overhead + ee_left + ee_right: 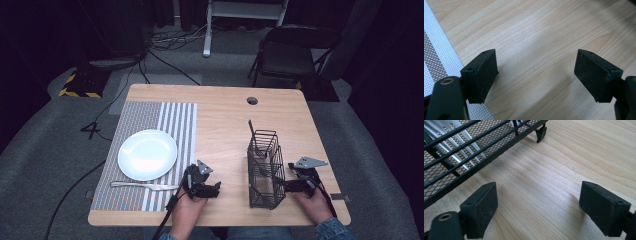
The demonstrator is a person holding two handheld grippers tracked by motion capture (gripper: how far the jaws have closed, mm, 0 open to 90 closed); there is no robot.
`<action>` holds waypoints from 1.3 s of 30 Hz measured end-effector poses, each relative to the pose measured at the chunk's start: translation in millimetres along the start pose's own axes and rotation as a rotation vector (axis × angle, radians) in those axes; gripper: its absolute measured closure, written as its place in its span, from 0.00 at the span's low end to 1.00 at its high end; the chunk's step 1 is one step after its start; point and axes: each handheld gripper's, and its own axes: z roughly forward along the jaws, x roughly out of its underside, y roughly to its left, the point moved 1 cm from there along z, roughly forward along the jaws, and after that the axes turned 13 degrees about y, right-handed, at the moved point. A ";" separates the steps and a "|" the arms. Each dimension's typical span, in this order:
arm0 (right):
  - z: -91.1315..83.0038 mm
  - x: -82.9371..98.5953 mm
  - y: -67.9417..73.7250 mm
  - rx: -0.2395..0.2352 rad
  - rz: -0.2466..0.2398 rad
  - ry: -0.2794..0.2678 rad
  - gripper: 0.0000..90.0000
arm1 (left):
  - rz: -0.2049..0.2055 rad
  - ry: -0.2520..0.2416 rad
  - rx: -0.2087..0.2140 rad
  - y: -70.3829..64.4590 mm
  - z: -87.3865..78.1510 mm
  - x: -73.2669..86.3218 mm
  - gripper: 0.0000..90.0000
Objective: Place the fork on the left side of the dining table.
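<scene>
With both my left gripper [216, 188] and right gripper [280, 186] fingers apart and empty beside the wire caddy [265, 170], I judge I next reach for cutlery inside it.

A wooden bench [225, 120] is sitting on grey carpet [45, 150]. Behind it a black folding chair [292, 52] is standing, beside a white frame leg [207, 30]. Cables [165, 40] are trailing across the floor, and a yellow-and-black striped block [80, 82] is lying at far left.
</scene>
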 end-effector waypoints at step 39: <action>-0.2 0.3 0.5 0.007 0.010 0.002 0.17 | 0.095 -0.193 0.114 5.8 -101.9 -69.0 0.28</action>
